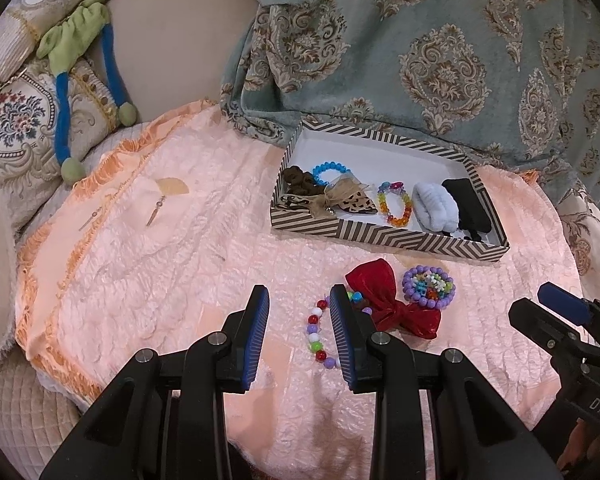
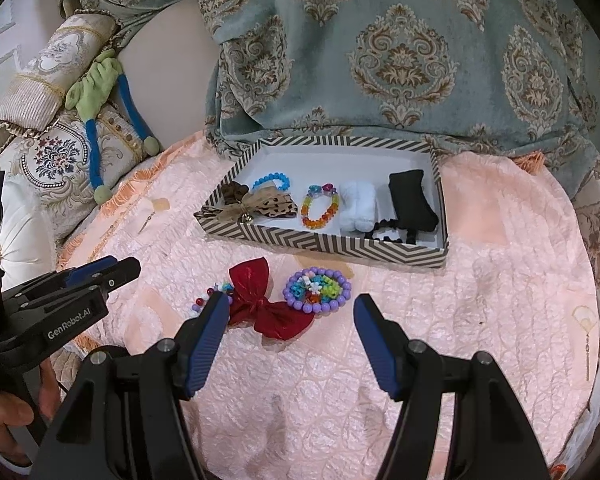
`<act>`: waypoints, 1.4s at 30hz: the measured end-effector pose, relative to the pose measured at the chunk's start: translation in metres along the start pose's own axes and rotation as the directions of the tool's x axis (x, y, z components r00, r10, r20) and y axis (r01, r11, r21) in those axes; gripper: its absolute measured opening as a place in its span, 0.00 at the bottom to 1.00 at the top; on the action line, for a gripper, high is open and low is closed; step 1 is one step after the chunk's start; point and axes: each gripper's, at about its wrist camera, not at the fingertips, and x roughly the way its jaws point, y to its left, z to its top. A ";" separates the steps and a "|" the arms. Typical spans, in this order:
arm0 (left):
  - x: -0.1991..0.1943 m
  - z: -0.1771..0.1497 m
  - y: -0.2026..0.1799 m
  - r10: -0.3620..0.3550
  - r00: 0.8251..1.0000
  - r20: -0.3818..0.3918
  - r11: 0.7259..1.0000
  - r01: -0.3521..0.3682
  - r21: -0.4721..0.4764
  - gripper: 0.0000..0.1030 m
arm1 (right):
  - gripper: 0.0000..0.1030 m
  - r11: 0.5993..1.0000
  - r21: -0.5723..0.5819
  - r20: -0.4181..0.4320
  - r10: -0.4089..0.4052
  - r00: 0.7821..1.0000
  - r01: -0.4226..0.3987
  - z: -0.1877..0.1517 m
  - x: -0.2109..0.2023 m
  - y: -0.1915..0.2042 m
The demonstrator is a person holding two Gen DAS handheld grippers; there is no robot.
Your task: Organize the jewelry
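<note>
A zigzag-striped box (image 1: 384, 237) (image 2: 324, 245) holds a blue bead bracelet (image 1: 331, 169), a leopard bow (image 1: 340, 202), a rainbow bracelet (image 1: 396, 204) (image 2: 320, 206), a white scrunchie (image 1: 436, 204) and a black item (image 1: 470, 204). On the pink cloth in front lie a red bow (image 1: 392, 300) (image 2: 268, 304), a purple bead bracelet (image 1: 428, 286) (image 2: 316, 290) and a multicoloured bead bracelet (image 1: 316, 332). My left gripper (image 1: 299, 300) is open, its right finger over that multicoloured bracelet. My right gripper (image 2: 288, 306) is open just short of the red bow and purple bracelet.
A patterned teal drape (image 1: 420, 48) hangs behind the box. Embroidered cushions (image 1: 16, 120) and a green-and-blue plush toy (image 1: 80, 32) lie at the left. Two earrings (image 1: 156, 212) and a gold fan-shaped piece (image 1: 174, 187) rest on the cloth at left.
</note>
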 end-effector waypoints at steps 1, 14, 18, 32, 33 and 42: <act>0.001 0.000 0.000 0.000 1.000 -0.002 1.000 0.000 -0.002 0.14 | 0.66 1.000 0.000 -0.003 0.001 1.000 -0.001 0.000 0.001 0.000; 0.023 -0.002 0.020 -0.068 0.994 -0.091 0.995 0.061 -0.079 0.14 | 0.66 1.000 0.005 -0.047 0.002 0.999 -0.001 -0.004 0.020 -0.007; 0.036 -0.005 0.036 -0.115 0.983 -0.141 0.984 0.094 -0.149 0.14 | 0.66 1.000 0.020 -0.072 0.001 0.997 0.000 -0.008 0.034 -0.013; 0.095 -0.019 0.019 -0.134 0.953 -0.272 0.986 0.101 -0.131 0.21 | 0.66 0.999 0.052 -0.129 0.017 0.991 -0.010 -0.004 0.090 -0.037; 0.099 -0.020 0.018 -0.125 0.953 -0.276 0.988 0.093 -0.125 0.21 | 0.66 0.999 0.052 -0.135 0.021 0.991 -0.014 -0.003 0.094 -0.037; 0.108 -0.017 0.016 -0.114 0.964 -0.239 0.989 0.087 -0.123 0.00 | 0.09 0.999 0.007 -0.141 0.050 0.989 -0.049 -0.004 0.111 -0.036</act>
